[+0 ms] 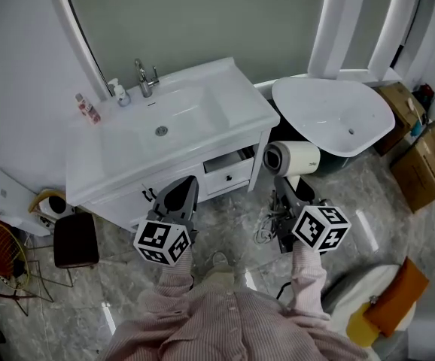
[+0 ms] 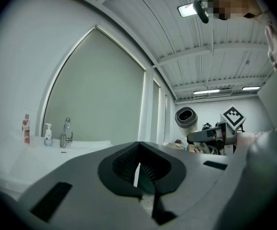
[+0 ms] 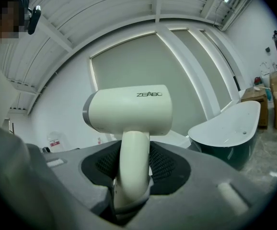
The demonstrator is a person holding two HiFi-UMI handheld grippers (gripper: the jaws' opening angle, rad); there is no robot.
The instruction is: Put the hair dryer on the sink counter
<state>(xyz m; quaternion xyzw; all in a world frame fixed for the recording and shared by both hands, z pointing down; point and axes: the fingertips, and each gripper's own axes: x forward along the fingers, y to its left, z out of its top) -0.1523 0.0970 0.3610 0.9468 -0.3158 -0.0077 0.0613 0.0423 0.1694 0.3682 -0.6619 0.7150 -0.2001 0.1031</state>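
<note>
Right hand-held gripper clamps cream, grey-rimmed hair dryer; left hand-held gripper closed.

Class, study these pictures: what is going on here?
A person holds a claw in each hand. The right claw grips a cream hair dryer by its handle, in the air beside the white sink counter. The left claw is shut and empty. The dryer is not yet on the counter.

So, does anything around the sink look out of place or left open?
Yes: the drawer under the right end of the sink counter stands partly pulled out. Nothing looks spilled or broken.
</note>
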